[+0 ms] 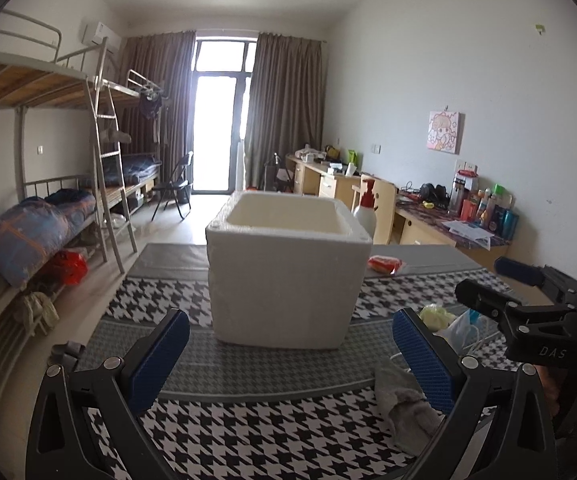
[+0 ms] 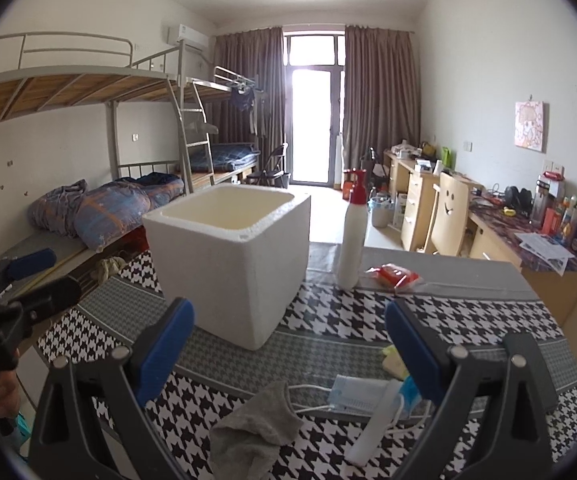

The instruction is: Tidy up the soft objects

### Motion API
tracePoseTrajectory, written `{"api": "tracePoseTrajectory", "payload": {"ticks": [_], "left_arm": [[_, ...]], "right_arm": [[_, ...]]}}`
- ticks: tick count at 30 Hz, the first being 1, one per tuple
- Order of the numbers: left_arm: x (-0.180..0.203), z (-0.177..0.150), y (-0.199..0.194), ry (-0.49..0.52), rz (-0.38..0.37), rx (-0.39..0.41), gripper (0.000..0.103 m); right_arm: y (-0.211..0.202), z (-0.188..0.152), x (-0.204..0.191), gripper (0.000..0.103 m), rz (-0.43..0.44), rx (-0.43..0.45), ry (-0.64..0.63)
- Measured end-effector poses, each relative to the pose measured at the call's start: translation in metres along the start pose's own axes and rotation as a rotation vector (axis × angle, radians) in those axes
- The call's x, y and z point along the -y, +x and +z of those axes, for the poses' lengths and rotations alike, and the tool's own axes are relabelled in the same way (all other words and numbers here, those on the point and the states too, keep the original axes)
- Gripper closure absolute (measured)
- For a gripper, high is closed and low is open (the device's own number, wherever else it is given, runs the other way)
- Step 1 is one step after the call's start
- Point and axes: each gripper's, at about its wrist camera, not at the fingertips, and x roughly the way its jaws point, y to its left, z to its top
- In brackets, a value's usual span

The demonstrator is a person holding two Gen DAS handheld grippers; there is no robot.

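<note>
A white foam box point(image 1: 284, 268) stands open-topped on the houndstooth tablecloth point(image 1: 256, 436); it also shows in the right wrist view point(image 2: 232, 256). A grey sock point(image 2: 252, 428) lies crumpled in front of my right gripper point(image 2: 288, 320), beside a blue face mask point(image 2: 362, 398), a white tube point(image 2: 372, 432) and a yellow cloth point(image 2: 392, 362). My left gripper point(image 1: 290, 328) is open and empty, facing the box, with the grey sock point(image 1: 406, 406) by its right finger. My right gripper is open and empty above the pile.
A white spray bottle point(image 2: 354, 236) with a red top and a red packet point(image 2: 394, 274) stand behind the box to the right. Bunk beds point(image 2: 108, 200) line the left wall, desks point(image 2: 528, 248) the right.
</note>
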Motion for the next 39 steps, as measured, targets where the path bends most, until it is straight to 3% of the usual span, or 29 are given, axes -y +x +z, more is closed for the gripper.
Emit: {"api": "tracePoseTrajectory", "payload": {"ticks": [12,31,39], "left_arm": [[0.002,-0.015,0.005,0.01,0.015,-0.024,0.001],[0.032,-0.035,0.042,0.033,-0.095,-0.163,0.001],[0.047,-0.039,0.05,0.038,-0.13,-0.185,0.001]], "right_arm": [[-0.002,-0.021,0.008,0.005,-0.002,-0.015,0.041],[0.0,-0.054,0.029,0.005,-0.038,-0.101,0.104],[-0.006,-0.06,0.04,0.005,-0.077,-0.113,0.111]]}}
